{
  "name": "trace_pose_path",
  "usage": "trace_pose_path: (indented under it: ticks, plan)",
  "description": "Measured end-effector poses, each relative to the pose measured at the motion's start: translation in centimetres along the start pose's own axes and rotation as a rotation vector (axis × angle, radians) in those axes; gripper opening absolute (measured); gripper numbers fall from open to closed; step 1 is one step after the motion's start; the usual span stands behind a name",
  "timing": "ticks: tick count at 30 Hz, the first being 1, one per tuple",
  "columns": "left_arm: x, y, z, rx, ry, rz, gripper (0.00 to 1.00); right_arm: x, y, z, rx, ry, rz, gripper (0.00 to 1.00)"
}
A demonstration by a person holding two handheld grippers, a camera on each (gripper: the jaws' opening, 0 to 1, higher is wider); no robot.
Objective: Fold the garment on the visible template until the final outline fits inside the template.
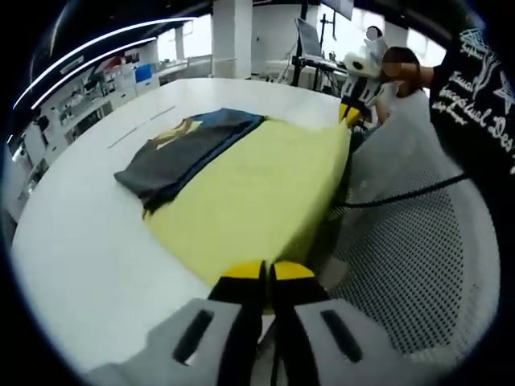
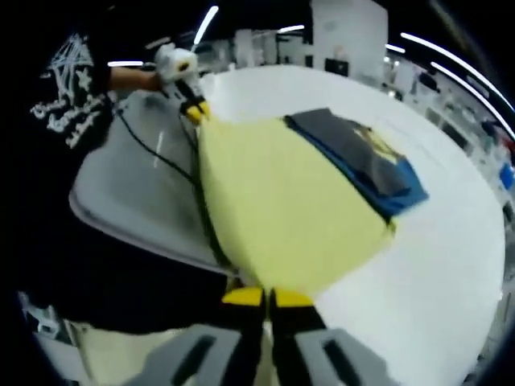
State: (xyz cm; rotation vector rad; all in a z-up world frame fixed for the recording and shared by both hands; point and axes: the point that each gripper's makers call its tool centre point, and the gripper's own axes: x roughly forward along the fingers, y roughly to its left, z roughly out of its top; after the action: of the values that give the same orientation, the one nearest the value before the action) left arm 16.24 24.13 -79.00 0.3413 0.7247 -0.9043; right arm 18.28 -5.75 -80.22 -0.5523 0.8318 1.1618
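A large yellow cloth [image 1: 249,193] lies spread on the round white table [image 1: 88,257], its near edge hanging over the table's rim. A dark grey garment [image 1: 189,153] with blue lining and a yellow print lies folded on the cloth's far side. My left gripper [image 1: 261,277] is shut on one near corner of the yellow cloth. My right gripper [image 2: 267,297] is shut on the other near corner of the yellow cloth [image 2: 282,201]. Each gripper shows in the other's view: the right gripper [image 1: 352,108] and the left gripper [image 2: 189,104], both at the cloth's edge. The dark garment [image 2: 362,157] sits beyond.
A grey perforated seat [image 1: 418,265] stands against the table's edge, with a black cable [image 1: 402,193] running across it. A person in a black printed shirt [image 2: 72,104] holds the grippers. Shelves and desks stand far behind the table.
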Motion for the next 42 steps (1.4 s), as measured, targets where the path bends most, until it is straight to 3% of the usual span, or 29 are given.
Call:
trace_pose_path:
  ticks: [7,20,29,42]
  plan:
    - [-1.0,2.3,2.5,0.012,-0.053,0.031,0.0,-1.2,-2.6,2.0,-0.007,-0.028,-0.068,0.0]
    - [-1.7,5.7,5.9,0.07,-0.09,0.073,0.0,-2.8,-6.3,5.4,-0.059,-0.055,-0.148,0.0]
    - [-1.4,8.0,7.9,0.099,-0.116,0.132,0.0,-3.2,-8.4,6.7,-0.082,-0.07,-0.187,0.0]
    - [-1.2,11.2,11.4,0.106,-0.165,0.21,0.0,-4.0,-13.1,9.7,-0.101,-0.143,-0.317,0.0]
